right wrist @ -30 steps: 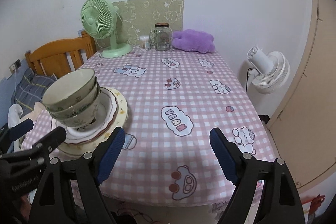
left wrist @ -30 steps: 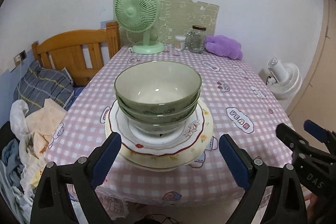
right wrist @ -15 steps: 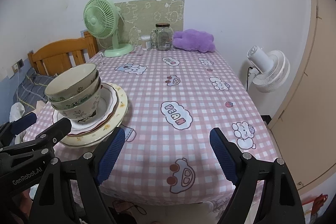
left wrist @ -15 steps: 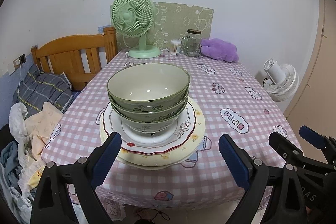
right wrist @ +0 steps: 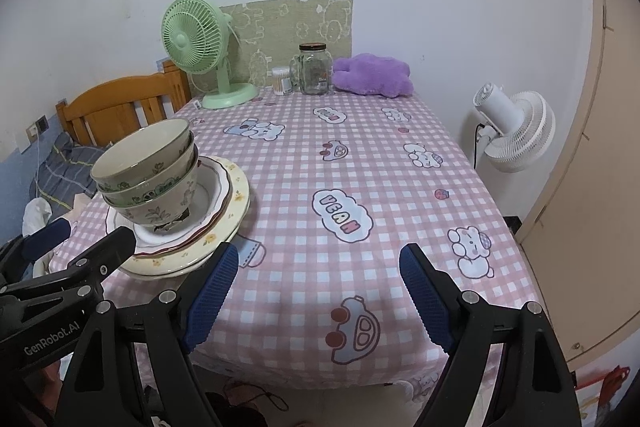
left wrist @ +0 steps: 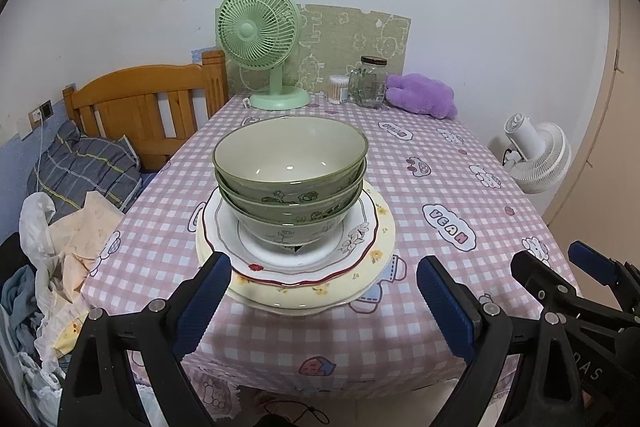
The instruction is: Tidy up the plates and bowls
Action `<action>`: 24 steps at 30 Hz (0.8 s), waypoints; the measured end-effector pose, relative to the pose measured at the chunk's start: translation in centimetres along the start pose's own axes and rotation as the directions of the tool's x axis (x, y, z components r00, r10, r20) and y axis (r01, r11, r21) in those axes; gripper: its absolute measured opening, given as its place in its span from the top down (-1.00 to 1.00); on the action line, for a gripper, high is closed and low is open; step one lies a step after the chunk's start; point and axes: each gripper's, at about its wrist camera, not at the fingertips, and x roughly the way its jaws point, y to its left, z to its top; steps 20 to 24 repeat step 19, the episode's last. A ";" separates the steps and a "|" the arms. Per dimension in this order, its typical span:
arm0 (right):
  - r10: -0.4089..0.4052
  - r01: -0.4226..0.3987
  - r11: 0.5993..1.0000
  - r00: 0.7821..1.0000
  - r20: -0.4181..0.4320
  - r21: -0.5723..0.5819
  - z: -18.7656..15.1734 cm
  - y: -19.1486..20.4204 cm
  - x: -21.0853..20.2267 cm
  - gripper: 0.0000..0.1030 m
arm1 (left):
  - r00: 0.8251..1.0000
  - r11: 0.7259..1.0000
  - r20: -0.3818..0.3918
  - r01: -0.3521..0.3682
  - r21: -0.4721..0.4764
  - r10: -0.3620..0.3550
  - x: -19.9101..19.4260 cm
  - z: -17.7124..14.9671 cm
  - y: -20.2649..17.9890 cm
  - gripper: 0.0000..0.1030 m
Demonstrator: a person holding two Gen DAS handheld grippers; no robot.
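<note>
Three green floral bowls (left wrist: 291,163) are nested on a stack of plates: a white red-rimmed plate (left wrist: 362,231) on a cream flowered plate (left wrist: 380,259), near the table's front left edge. The stack also shows in the right wrist view (right wrist: 148,163). My left gripper (left wrist: 322,291) is open and empty, just in front of the stack. My right gripper (right wrist: 318,287) is open and empty, over the tablecloth to the right of the stack.
A pink checked tablecloth (right wrist: 360,155) covers the table. At the back stand a green fan (left wrist: 260,35), a glass jar (left wrist: 370,83), a cotton swab tub (left wrist: 339,89) and a purple plush (left wrist: 424,95). A wooden bed (left wrist: 140,103) lies left, a white fan (right wrist: 516,131) right.
Both grippers have pulled back and up from the table. The stack now sits farther away in both views. Nothing was taken hold of.
</note>
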 end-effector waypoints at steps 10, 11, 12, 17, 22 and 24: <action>0.006 -0.006 1.000 1.000 0.002 0.004 0.0 0.1 -0.1 -0.65 | 1.000 1.000 0.004 -0.021 0.004 0.021 -0.1 -0.1 0.1 -0.85; 0.006 -0.006 1.000 1.000 0.003 0.006 0.0 0.1 -0.1 -0.65 | 1.000 1.000 0.005 -0.023 0.004 0.023 -0.1 0.0 0.2 -0.85; 0.008 -0.008 1.000 1.000 0.004 0.007 0.0 0.0 -0.1 -0.65 | 1.000 1.000 0.006 -0.024 0.004 0.024 -0.1 0.0 0.2 -0.85; 0.010 -0.011 1.000 1.000 0.015 0.011 0.2 0.1 -0.2 -0.65 | 1.000 1.000 0.011 -0.018 0.009 0.018 -0.2 0.0 0.2 -0.85; 0.011 -0.011 1.000 1.000 0.018 0.011 0.2 0.1 -0.1 -0.65 | 1.000 1.000 0.016 -0.016 0.014 0.016 -0.3 0.0 0.2 -0.85; 0.011 -0.011 1.000 1.000 0.018 0.011 0.2 0.1 -0.1 -0.65 | 1.000 1.000 0.016 -0.016 0.014 0.016 -0.3 0.0 0.2 -0.85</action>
